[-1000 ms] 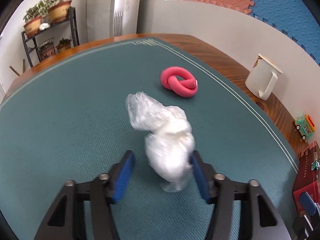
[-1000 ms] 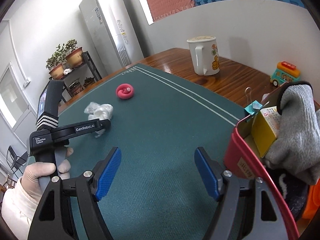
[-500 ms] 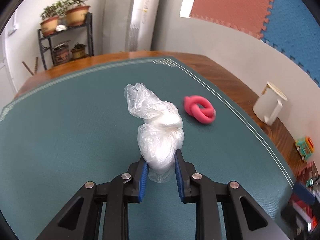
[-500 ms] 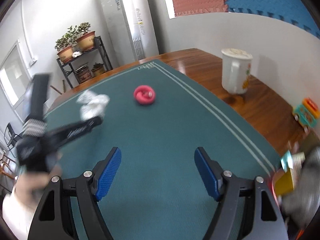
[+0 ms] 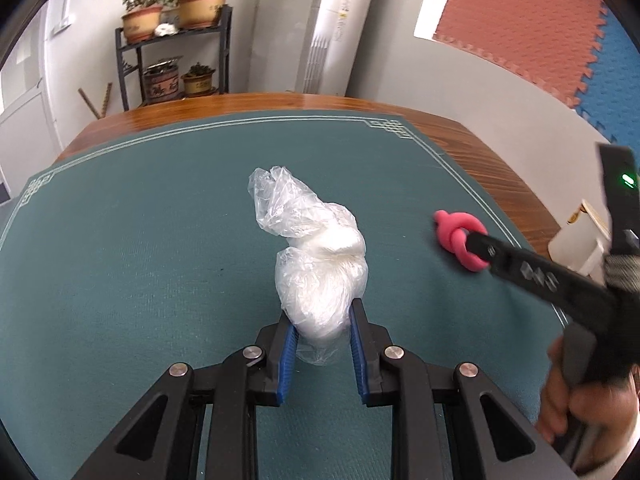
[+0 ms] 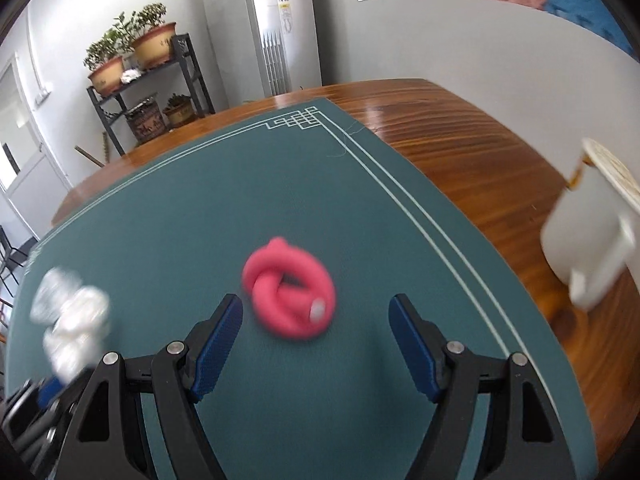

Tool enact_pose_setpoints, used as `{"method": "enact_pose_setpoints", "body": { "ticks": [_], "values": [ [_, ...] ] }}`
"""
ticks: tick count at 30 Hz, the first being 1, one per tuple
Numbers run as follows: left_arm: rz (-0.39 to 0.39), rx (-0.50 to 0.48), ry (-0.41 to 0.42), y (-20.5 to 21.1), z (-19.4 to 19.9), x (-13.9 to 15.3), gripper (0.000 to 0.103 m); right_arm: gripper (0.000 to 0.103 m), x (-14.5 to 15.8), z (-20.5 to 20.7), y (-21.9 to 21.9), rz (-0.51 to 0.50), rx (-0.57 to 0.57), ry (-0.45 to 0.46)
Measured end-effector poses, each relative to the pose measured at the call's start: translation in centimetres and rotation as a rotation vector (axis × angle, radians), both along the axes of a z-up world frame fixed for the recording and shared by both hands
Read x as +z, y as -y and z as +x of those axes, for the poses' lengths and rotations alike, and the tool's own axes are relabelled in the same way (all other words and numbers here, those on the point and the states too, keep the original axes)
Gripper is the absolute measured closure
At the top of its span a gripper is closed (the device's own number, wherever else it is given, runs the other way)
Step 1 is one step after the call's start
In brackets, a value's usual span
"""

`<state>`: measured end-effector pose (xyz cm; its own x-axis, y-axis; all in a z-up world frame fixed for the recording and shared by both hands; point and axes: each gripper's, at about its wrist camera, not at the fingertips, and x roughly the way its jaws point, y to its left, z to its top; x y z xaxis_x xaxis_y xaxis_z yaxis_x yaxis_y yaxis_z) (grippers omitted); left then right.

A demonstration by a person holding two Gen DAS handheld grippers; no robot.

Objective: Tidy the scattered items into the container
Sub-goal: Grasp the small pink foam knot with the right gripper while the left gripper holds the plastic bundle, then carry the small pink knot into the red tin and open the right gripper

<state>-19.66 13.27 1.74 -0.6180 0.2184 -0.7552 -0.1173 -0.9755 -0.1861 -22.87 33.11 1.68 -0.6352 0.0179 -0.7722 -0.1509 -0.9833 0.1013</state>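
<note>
A crumpled clear plastic bag with white stuff inside (image 5: pixel 320 264) stands up between the blue pads of my left gripper (image 5: pixel 322 320), which is shut on its lower end. The same plastic bag (image 6: pixel 74 320) shows blurred at the left of the right wrist view. A pink knotted foam tube (image 6: pixel 288 292) lies on the green mat just ahead of my right gripper (image 6: pixel 316 316), slightly left of the middle of its open jaws, nothing between the pads. In the left wrist view the pink tube (image 5: pixel 456 236) is partly hidden by the right gripper's black finger (image 5: pixel 520 264). The container is out of view.
A white mug (image 6: pixel 588 240) stands on the bare wood at the right, beyond the mat's edge (image 6: pixel 400 196). A person's hand (image 5: pixel 580 400) holds the right gripper's handle. A plant shelf (image 5: pixel 176 48) and a tall white unit stand behind the table.
My left gripper closed on the plastic bag and carried it a little. My right gripper swept quickly left across the mat, from beside the red container up to the pink tube.
</note>
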Motion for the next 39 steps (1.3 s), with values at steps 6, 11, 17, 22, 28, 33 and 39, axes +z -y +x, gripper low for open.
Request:
{"method": "enact_pose_setpoints", "body": {
  "ticks": [6,11,17,22,28,33,39],
  "values": [
    [-0.006,-0.009,0.005,-0.5,-0.2,-0.5,0.078,0.031,-1.6,-2.2,0.8,0.051,0.024,0.038],
    [-0.011,-0.024,0.001,-1.0,0.0,-0.6,0.078,0.054,-1.4,-1.1,1.9,0.105,0.040,0.045],
    [-0.004,-0.032,-0.011,-1.1,0.4,0.0,0.078,0.055,0.6,2.9,2.8,0.105,0.049,-0.007],
    [0.002,-0.059,-0.023,-1.8,1.1,0.6,0.078,0.055,3.4,7.8,3.2,0.090,0.029,-0.066],
    [-0.006,-0.128,-0.053,-3.7,3.0,1.6,0.078,0.054,6.5,16.2,1.8,0.082,-0.034,-0.151],
    [-0.006,-0.200,-0.079,-5.5,5.0,2.6,0.077,0.054,8.9,24.3,-1.5,0.086,-0.150,-0.214],
    [0.012,-0.299,-0.111,-7.6,7.9,4.3,0.077,0.054,10.9,34.7,-7.3,0.122,-0.339,-0.249]
  ]
}}
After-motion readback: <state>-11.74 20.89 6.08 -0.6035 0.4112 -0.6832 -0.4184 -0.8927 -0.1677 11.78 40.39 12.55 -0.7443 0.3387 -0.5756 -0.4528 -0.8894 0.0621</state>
